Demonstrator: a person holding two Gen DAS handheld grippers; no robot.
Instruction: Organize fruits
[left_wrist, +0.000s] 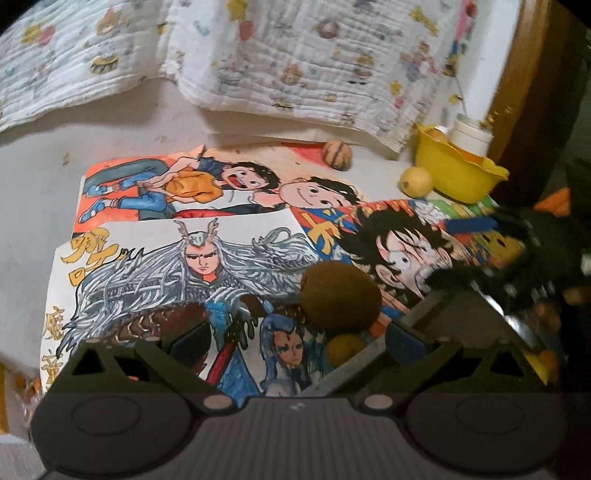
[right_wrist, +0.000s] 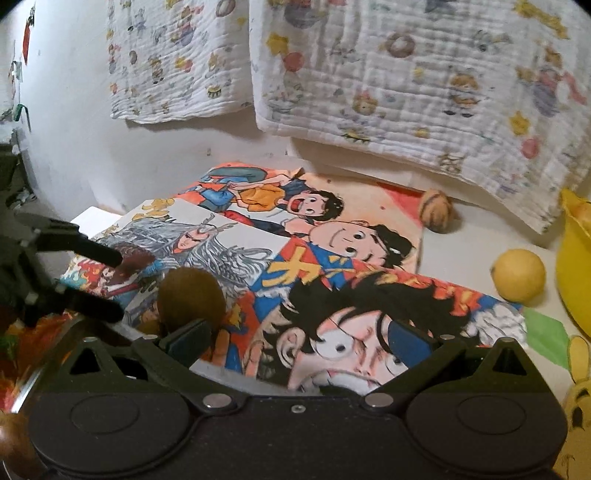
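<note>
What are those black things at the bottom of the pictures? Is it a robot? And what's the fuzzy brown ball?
No robot: a person holds two grabbing tools, each with a camera looking along its fingers. One picture comes from the left claw, the other from the right claw. Both are open and hold nothing. On the table lie colourful cartoon drawings on paper. The fuzzy brown oval kiwi fruit rests on them. Farther off are a round yellow fruit, a striped brown walnut-like ball and a yellow plastic bowl.

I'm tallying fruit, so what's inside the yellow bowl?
Inside the yellow bowl, one pale orange-yellow fruit pokes above the rim. The bowl's wall hides whatever lies deeper.
</note>
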